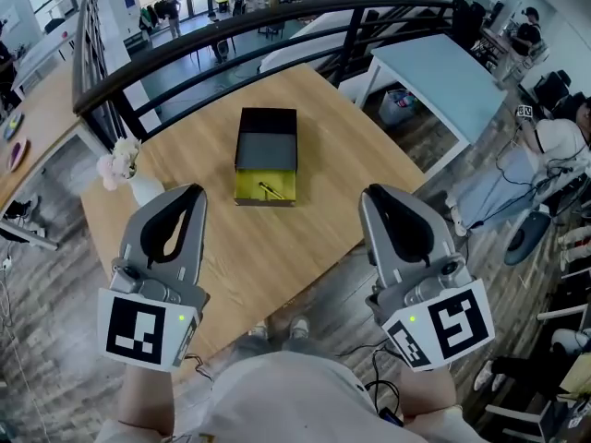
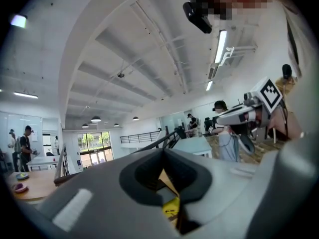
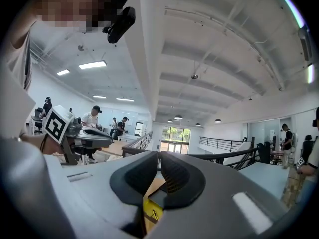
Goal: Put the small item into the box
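One black box sits on the wooden desk with its yellow inside open toward the person, and a single small dark item lies on that yellow lining. The left tongs and right tongs hang over the desk's near edge, well apart from the box, each pressed together on nothing. One vase of flowers stands at the desk's left corner.
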Tool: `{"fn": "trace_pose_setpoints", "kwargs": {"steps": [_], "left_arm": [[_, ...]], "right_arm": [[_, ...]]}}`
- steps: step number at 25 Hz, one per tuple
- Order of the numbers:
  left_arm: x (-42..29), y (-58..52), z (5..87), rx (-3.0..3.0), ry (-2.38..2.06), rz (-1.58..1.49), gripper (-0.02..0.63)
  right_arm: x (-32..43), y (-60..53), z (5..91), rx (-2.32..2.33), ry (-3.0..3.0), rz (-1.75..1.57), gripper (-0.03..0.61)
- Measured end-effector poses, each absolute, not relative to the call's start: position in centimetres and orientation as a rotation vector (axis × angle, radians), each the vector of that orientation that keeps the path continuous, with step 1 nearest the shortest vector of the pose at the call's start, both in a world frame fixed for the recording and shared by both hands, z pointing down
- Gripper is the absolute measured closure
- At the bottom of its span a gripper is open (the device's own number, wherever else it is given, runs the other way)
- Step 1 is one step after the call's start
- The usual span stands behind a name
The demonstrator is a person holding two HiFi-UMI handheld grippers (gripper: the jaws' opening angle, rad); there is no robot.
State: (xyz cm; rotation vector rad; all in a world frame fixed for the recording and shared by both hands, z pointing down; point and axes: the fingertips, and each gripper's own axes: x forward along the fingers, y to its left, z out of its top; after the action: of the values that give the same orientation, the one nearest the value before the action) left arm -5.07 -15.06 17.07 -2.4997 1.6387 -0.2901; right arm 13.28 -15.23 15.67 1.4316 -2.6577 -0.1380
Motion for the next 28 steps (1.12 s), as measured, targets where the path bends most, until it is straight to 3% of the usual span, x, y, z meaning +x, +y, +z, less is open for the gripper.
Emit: {"fn": "trace_pose_setpoints", "kwargs": {"steps": [12, 28], "left_arm": [[-5.1, -12.6, 22.9, -2.566, 1.683, -0.457, 0.611], [-4.7, -13.2, 23.0, -2.601, 1.662, -0.445, 0.611]], "right_arm": [[14.5, -13.6, 21.6, 1.42, -2.619, 0.038, 0.566], [14.4, -14.4, 21.5, 1.416, -2.654, 0.098, 0.58]]}}
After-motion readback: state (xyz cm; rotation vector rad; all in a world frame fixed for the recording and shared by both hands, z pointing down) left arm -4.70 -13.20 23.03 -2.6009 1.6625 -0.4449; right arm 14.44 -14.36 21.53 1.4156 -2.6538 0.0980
